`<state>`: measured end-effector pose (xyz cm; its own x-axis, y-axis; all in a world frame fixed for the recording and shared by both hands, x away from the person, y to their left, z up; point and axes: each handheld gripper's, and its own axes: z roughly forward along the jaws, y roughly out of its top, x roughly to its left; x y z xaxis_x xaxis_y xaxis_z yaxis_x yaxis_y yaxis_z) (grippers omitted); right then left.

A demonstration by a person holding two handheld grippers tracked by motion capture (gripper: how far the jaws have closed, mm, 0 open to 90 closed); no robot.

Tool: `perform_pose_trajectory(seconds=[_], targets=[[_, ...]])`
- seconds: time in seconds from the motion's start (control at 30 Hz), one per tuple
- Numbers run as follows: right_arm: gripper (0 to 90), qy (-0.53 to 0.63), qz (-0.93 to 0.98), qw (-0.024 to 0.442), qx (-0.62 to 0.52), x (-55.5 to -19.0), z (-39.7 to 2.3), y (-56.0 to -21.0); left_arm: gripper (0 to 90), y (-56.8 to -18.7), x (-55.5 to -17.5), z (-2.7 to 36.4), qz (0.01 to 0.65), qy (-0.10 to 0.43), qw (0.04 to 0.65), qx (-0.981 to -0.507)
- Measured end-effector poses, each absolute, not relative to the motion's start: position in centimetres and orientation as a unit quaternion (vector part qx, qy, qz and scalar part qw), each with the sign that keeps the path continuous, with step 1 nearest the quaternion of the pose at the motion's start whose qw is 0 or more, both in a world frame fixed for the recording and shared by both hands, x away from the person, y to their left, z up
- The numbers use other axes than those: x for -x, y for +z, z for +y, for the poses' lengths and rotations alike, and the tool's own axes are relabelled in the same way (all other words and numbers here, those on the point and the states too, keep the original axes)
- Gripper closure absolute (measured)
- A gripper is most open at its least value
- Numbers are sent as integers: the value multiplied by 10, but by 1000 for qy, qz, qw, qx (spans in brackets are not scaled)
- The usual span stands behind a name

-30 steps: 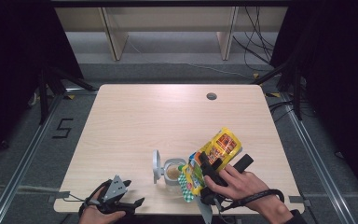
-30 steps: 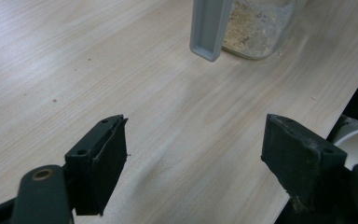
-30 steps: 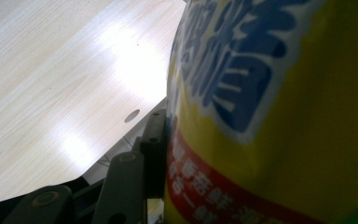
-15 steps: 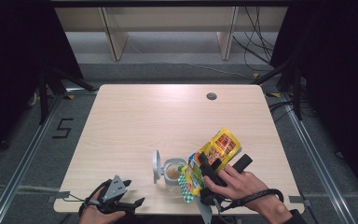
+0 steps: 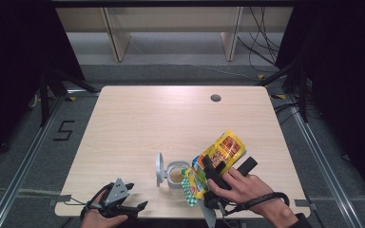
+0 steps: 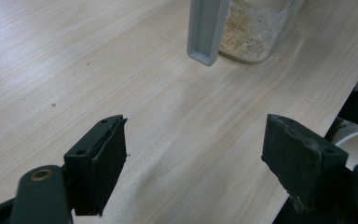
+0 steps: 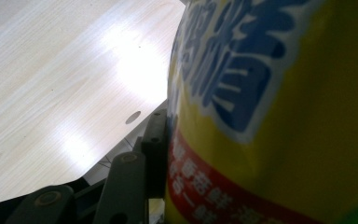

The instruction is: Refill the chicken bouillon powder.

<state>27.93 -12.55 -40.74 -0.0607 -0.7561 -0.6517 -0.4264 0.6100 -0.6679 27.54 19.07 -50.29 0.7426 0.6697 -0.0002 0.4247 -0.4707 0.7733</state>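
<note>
I am taking the clear jar near the front edge of the table as my landmark. It is standing upright with its grey flip lid swung open on its left side, and a pale, crumbly powder is lying in its bottom; the left gripper view is showing that powder through the jar wall behind the lid.

Just right of the jar I am holding a yellow pouch in my right gripper, tilted so that its green-checked end is pointing down toward the jar's mouth and its far end is rising away to the right. My right jaws are clenching the pouch: in the right gripper view one black jaw is pressing flat against the yellow pack. The pack is carrying large blue characters outlined in white and a red band of small yellow characters, which I cannot read.

My left gripper is resting well left of the jar at the table's front edge, jaws standing wide apart over bare wood.
</note>
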Motion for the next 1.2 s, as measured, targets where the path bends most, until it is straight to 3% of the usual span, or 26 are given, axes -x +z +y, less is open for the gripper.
perform_pose_trajectory(seconds=[1.2], targets=[[629, -145, 717, 541, 416, -280, -124, -407, 212, -504, -276, 190, 323, 162, 401, -842]])
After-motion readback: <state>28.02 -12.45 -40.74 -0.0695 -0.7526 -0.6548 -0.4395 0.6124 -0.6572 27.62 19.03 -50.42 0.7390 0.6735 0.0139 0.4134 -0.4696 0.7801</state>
